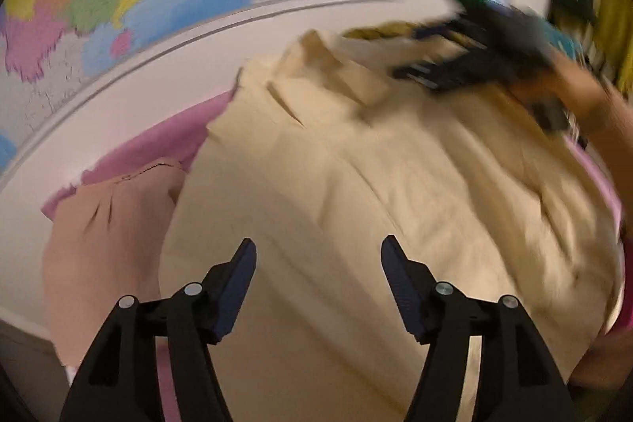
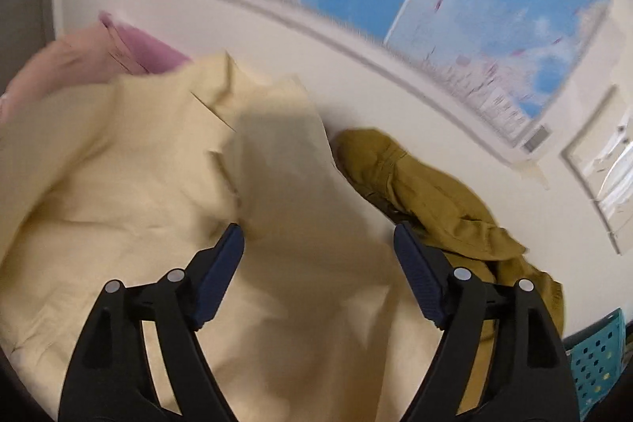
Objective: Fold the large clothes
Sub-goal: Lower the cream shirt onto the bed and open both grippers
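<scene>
A large cream garment (image 1: 356, 184) lies spread and rumpled across the surface, its collar end toward the wall. My left gripper (image 1: 318, 252) hovers over its near part, jaws wide apart with nothing between them. In the left wrist view my right gripper (image 1: 407, 66) is blurred above the garment's far right, held by a hand (image 1: 581, 93). The right wrist view shows the cream garment (image 2: 158, 192) below my right gripper (image 2: 318, 236), open, with only cloth under the gap and no pad pressing on it.
A pale pink garment (image 1: 107, 248) lies left of the cream one on a pink cloth (image 1: 166, 141). An olive garment (image 2: 427, 200) is heaped to the right by the wall. A teal perforated basket (image 2: 597, 362) stands at far right. Maps (image 2: 494, 26) hang on the wall.
</scene>
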Motion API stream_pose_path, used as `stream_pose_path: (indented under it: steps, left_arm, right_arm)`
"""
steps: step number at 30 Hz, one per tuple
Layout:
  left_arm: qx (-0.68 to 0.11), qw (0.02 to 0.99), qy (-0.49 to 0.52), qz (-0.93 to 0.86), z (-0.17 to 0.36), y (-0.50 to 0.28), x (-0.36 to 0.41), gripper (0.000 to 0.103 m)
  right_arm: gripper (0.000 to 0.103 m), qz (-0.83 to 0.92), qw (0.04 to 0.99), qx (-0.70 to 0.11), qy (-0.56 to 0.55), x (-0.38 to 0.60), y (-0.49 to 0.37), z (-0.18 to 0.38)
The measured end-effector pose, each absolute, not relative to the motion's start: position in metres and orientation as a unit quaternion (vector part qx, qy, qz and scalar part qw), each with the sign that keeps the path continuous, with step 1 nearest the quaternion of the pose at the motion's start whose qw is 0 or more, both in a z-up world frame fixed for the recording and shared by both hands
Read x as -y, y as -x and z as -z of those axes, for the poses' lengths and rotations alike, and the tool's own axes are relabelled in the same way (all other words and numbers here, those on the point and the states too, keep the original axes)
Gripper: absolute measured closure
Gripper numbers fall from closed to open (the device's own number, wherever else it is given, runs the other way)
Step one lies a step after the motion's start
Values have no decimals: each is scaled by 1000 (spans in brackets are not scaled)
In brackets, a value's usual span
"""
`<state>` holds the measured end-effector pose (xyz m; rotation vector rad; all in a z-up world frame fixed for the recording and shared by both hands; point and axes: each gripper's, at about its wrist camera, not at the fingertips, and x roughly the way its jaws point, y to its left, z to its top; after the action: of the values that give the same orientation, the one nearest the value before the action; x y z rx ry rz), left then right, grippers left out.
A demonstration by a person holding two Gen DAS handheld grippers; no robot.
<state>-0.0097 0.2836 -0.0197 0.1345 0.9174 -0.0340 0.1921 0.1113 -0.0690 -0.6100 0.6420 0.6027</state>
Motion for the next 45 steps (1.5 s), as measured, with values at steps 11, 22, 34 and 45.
stream_pose_path:
  steps: [11,22,34,45]
  left_arm:
    - [-461,882,-53,-78,31,37,-329,99]
    - [-482,849,24,-213,43,8,-469,66]
    - [-375,895,-14,-242,2,37,-435,34]
    - [-346,923,-15,-169,-7,44,-369,30]
  right_arm:
    - [102,-299,882,-322,172,-65,-233,34]
    - [67,-297,887,-342,91,-18,-243,27]
    - [38,-317,870,-359,113,88,-140,36]
    - [42,-346,801,-489,7,179,-23,128]
